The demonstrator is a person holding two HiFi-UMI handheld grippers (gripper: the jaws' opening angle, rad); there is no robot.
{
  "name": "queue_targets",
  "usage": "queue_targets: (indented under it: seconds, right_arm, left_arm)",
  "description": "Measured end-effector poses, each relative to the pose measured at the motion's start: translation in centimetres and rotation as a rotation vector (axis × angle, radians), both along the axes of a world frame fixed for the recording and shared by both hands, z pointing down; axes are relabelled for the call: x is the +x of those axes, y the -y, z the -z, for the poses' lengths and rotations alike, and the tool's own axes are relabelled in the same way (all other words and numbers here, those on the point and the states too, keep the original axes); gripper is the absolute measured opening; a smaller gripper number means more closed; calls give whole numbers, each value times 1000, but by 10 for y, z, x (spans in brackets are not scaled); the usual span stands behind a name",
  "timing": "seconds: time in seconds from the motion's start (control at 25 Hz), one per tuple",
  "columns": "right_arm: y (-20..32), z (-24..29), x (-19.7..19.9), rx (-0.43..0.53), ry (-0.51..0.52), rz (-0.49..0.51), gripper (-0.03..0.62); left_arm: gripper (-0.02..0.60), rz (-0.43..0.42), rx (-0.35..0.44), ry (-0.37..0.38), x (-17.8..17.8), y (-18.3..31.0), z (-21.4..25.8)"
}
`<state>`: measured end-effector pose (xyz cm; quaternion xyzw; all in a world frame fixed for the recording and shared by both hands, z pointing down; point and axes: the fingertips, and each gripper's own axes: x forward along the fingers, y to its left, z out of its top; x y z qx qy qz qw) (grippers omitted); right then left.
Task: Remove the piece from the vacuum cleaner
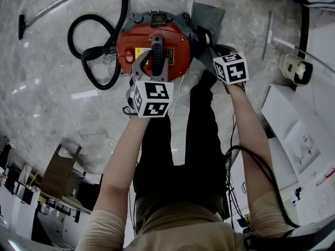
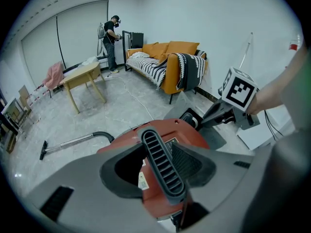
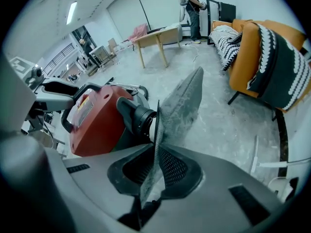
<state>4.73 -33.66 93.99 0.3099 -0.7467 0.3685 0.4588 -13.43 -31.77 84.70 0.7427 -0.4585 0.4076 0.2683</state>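
A: Left claw?
B: Left claw is clamped on the black ribbed handle on top of the red vacuum cleaner. Pads press on both sides of it.
A: Right one?
B: Right claw is narrow, pinched on the grey fabric piece. The piece runs edge-on between the pads and fans out toward the upper centre of the right gripper view.
A: Piece relative to the vacuum?
B: Right at the black round port on the vacuum's side, touching or just beside it. Can't tell if it's hooked on. In the head view it's the grey flap at the upper right of the red body.
A: Where's the vacuum?
B: On the marble floor, top centre of the head view. The black hose coils at its left and the wand runs to the upper left corner.
A: Background?
B: Orange sofa with a striped throw, a wooden table, and a person standing far back, upper centre of the left gripper view.
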Motion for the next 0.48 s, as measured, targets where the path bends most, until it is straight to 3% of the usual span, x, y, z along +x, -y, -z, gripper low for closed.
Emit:
queue_targets:
  seconds: [0.48]
  right_arm:
    - [-2,-3,6,23,-6,20,37]
  left_arm:
    - [177,-7,-11,-16,1,-1,0]
